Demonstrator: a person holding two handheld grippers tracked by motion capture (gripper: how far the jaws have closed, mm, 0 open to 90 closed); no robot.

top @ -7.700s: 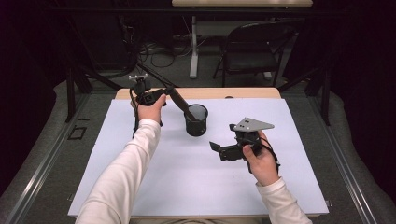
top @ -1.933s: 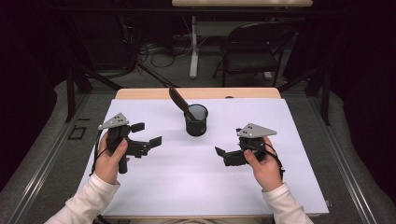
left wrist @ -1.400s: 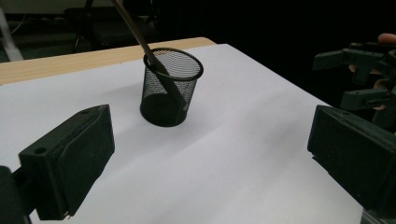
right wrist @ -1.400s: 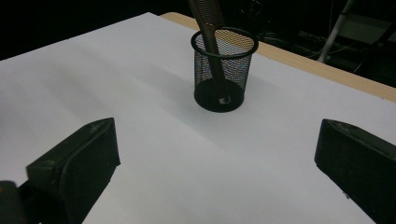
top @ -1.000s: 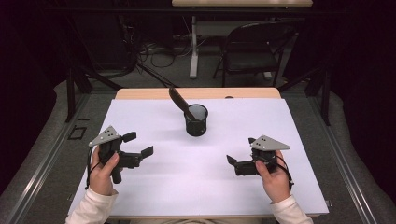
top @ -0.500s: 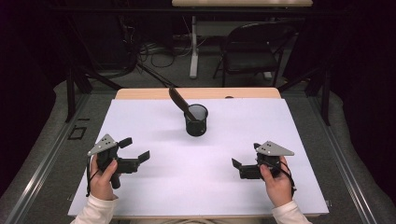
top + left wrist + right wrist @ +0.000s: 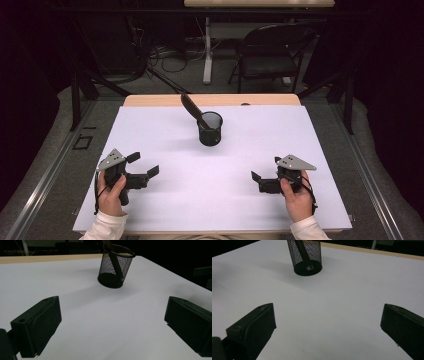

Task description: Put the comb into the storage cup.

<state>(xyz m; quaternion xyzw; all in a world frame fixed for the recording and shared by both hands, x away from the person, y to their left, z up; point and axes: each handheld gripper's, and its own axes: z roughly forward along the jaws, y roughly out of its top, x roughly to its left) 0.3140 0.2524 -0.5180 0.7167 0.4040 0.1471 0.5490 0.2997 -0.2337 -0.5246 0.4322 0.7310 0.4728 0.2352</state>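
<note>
A black mesh cup (image 7: 210,131) stands upright at the middle of the white table top (image 7: 240,165). A dark long-handled utensil (image 7: 193,109) leans out of the cup to the far left. My left gripper (image 7: 143,164) is held open near the front left, well short of the cup, with nothing between its jaws. My right gripper (image 7: 266,169) is open at the front right, also empty. The left gripper view has the cup (image 7: 115,265) and utensil (image 7: 113,255) ahead of the open left gripper (image 7: 112,327). In the right gripper view, the cup (image 7: 307,256) lies beyond the open right gripper (image 7: 328,327).
A bare wooden strip (image 7: 260,99) runs along the table's far edge. Behind it stand a dark folding chair (image 7: 272,50) and a white post (image 7: 207,50) among floor cables. Dark frame bars (image 7: 82,90) flank the table.
The left gripper, earlier up at the cup with the utensil, has let go and drawn back. Both hands have moved toward the near edge and apart, jaws open.
</note>
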